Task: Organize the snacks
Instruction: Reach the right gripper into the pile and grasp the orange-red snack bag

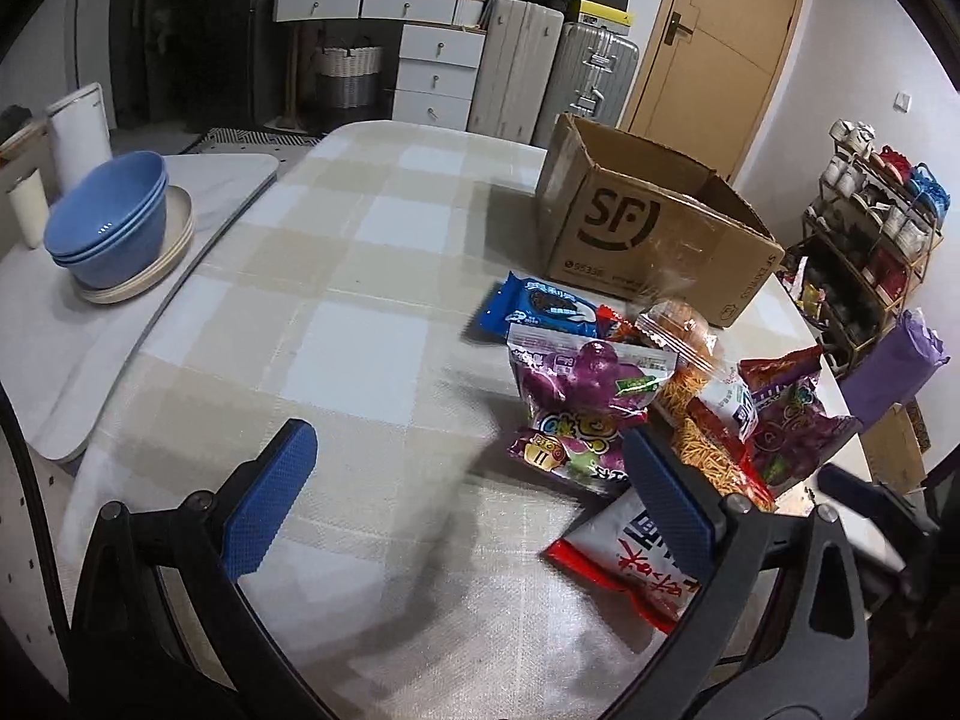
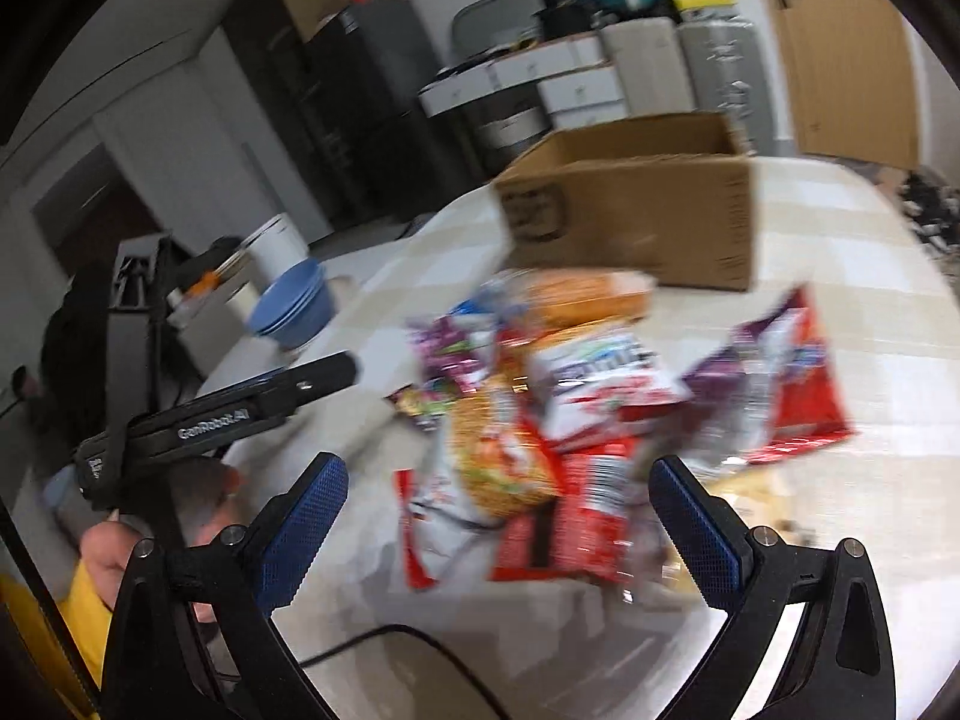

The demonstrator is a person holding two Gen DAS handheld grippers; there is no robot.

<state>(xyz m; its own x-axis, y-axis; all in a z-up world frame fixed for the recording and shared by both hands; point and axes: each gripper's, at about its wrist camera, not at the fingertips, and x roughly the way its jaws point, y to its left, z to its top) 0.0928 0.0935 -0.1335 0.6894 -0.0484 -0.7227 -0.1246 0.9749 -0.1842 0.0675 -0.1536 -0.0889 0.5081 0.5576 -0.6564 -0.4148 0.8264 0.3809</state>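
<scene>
1. The left hand-held gripper (image 1: 468, 504) is held spread wide above the checked worktop (image 1: 336, 276); nothing is gripped between its blue pads.
2. The right hand-held gripper (image 2: 498, 516) is likewise spread, empty, over the snack pile (image 2: 570, 408); this view is blurred.
3. The snacks are heaped on the worktop just in front of an open cardboard box (image 1: 654, 240), a purple bag (image 1: 588, 384) and a blue packet (image 1: 540, 309) among them.
4. Stacked blue bowls (image 1: 111, 222) are seen well apart, at the left.
</scene>
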